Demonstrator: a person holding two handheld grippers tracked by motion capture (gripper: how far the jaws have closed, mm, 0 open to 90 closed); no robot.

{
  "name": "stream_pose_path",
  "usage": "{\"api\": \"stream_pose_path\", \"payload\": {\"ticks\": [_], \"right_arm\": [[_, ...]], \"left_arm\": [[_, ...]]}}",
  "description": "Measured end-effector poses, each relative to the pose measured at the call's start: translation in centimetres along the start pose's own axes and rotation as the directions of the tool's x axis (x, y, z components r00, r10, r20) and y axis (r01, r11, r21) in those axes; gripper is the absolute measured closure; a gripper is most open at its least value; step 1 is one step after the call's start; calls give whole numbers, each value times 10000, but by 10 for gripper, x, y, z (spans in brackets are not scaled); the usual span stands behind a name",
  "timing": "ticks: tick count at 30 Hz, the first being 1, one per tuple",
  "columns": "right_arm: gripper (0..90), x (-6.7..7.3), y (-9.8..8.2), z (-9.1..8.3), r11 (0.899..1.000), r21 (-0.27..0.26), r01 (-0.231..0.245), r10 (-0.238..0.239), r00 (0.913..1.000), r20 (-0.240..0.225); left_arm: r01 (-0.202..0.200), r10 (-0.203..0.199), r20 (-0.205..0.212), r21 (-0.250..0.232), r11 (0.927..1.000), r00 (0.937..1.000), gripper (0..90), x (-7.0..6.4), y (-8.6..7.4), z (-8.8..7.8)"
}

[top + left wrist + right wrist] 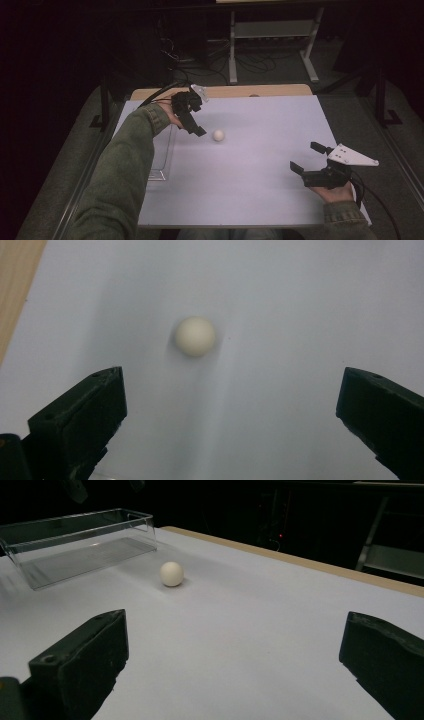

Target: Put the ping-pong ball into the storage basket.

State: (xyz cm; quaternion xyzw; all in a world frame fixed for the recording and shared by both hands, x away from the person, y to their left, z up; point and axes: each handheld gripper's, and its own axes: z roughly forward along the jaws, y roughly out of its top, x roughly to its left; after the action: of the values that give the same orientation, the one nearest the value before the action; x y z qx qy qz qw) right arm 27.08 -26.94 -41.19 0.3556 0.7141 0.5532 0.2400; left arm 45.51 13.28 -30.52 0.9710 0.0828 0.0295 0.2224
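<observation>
Resting low at the near right corner, the right gripper [305,158] has its jaws spread wide with nothing between them. Farther in, a small, smooth, cream-white ball [218,135] with no markings lies alone on the pale sheet [260,130] that covers the table, just beside the left gripper [196,131], whose jaws also gape wide and bare. A clear plastic tray [75,545] sits left of it. Beyond the wooden far edge, cables and a metal frame [272,35] stand in darkness.
</observation>
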Motion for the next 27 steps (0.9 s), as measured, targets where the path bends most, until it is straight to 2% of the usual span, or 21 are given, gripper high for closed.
{"api": "stream_pose_path", "payload": {"ticks": [4, 17, 27], "right_arm": [[0, 0, 0, 0, 10000, 8, -31, 31, 10000, -10], [0, 0, 0, 0, 10000, 15, 42, -42, 10000, -28], [0, -1, 1, 0, 10000, -14, 60, -60, 10000, 19]], "left_arm": [[-8, 6, 182, 71, 10000, 9998, 0, 2, 0, 6], [53, -58, 268, 169, 9998, 9996, 0, 13, 0, 21], [75, -101, 591, 439, 9990, 9982, 0, 17, 1, 36]]}}
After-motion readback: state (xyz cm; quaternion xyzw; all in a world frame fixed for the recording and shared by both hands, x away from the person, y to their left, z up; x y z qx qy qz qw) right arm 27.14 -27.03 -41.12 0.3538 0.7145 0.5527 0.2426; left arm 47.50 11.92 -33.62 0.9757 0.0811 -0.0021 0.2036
